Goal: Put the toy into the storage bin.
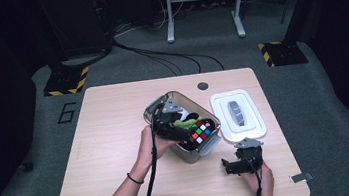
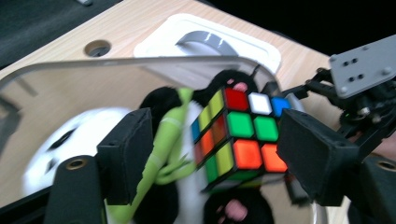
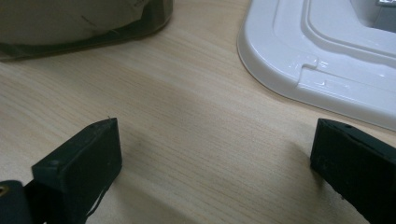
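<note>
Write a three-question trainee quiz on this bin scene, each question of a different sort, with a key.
1. True or false: the white lid is on the clear bin.
2. Between the left gripper jaws, the colourful thing is: A) a ball B) a puzzle cube C) a cup.
3. Fill in: the right gripper stands open above the bare ____.

Key
1. False; it lies on the table, beside the bin.
2. B
3. table

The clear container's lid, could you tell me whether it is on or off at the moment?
Off. The white lid lies flat on the table to the right of the clear container, whose open top shows a colour cube inside.
</note>
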`<state>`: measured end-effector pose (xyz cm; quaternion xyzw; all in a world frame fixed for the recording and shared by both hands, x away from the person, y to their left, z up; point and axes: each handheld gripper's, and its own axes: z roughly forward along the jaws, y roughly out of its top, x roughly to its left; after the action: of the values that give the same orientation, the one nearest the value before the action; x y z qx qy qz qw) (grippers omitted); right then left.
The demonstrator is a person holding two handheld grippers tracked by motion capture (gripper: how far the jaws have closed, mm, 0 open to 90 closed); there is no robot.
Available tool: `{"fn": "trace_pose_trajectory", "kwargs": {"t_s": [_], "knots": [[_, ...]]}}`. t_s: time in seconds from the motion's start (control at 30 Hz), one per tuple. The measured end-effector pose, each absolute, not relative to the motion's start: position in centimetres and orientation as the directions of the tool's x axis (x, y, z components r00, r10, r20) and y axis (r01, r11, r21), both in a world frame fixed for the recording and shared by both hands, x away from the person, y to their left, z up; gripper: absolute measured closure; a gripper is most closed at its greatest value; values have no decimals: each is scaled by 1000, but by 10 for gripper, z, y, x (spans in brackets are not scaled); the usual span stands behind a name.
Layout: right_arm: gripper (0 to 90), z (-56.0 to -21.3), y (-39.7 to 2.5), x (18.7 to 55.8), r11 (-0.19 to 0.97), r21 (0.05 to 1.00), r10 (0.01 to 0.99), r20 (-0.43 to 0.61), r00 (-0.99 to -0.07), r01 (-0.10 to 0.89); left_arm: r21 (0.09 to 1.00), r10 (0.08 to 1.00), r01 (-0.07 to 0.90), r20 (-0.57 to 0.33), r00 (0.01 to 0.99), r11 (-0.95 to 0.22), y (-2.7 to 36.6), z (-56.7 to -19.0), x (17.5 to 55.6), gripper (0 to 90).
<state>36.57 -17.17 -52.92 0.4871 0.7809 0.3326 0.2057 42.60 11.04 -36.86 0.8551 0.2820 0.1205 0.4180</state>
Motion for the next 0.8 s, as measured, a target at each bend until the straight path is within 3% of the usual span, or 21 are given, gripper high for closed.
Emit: {"fn": "trace_pose_trajectory", "kwargs": {"t_s": [0.23, 0.8], "knots": [[13, -529, -172, 366, 304, 720, 898, 3, -441, 624, 780, 628, 411, -30, 778, -472, 137, -368, 423, 160], [17, -529, -172, 366, 301, 721, 899, 3, -437, 625, 760, 760, 510, -34, 649, -402, 221, -388, 428, 73]]}}
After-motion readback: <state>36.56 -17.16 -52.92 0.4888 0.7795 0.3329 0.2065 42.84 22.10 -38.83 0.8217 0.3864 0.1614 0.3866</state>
